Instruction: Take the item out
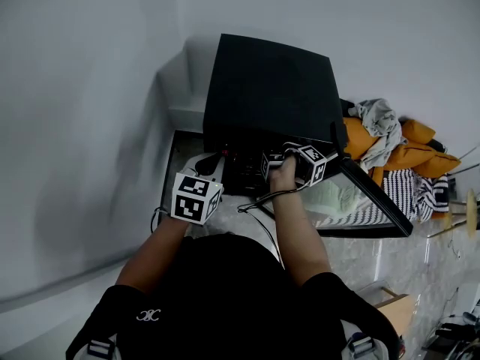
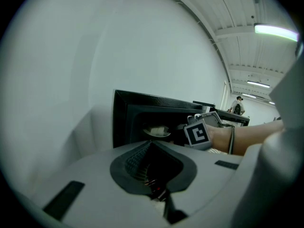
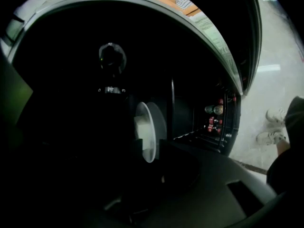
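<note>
Left hand-held gripper (image 2: 149, 145) hangs just outside the oven (image 1: 270, 88), a bit below its mouth. Its jaws are together with nothing in them. The oven's black opening is straight ahead of its tips.

Right hand-held gripper (image 3: 148, 146) is the busy one: it reaches into the oven, with the hand at the mouth. It's really dark in there, but the white plate (image 3: 151, 122) is right at its tips. The plate's rim sits between the jaws, which stand partly apart on either side of it and aren't clamped as far as I can see. Something pale sits on the plate.

The oven door (image 1: 367, 197) hangs open to the right of that hand-held gripper. Further right again there's a heap of clothes (image 1: 394, 145).
</note>
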